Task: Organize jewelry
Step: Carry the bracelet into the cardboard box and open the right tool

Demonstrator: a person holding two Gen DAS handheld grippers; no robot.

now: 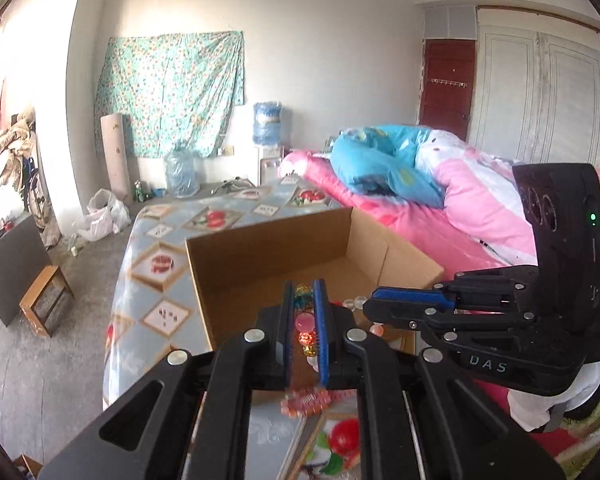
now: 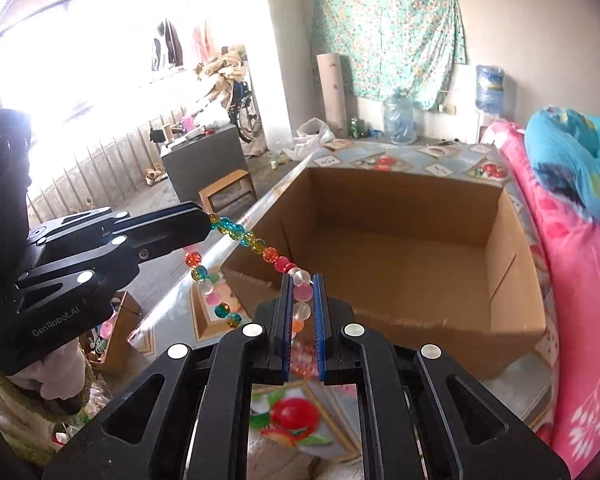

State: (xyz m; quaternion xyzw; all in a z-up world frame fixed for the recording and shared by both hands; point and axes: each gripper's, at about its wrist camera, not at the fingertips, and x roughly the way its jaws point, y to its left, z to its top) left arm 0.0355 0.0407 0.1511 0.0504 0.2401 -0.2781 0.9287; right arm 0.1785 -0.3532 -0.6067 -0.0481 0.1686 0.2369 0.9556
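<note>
A bead necklace (image 2: 256, 246) of red, teal, yellow, pink and frosted beads hangs stretched between both grippers, just in front of an open cardboard box (image 2: 404, 240). My left gripper (image 1: 303, 292) is shut on one part of the necklace (image 1: 304, 326); it shows from the side in the right wrist view (image 2: 208, 220). My right gripper (image 2: 302, 284) is shut on another part; it shows from the side in the left wrist view (image 1: 374, 300). A loop of beads (image 2: 212, 296) dangles below the left gripper. The box (image 1: 300, 256) looks empty inside.
The box stands on a table with a fruit-patterned cloth (image 1: 160, 264). A pink beaded item (image 1: 306, 400) lies on the table under the left gripper. A bed with pink and blue quilts (image 1: 440, 184) borders the right side. A small wooden stool (image 1: 44, 300) stands on the floor at left.
</note>
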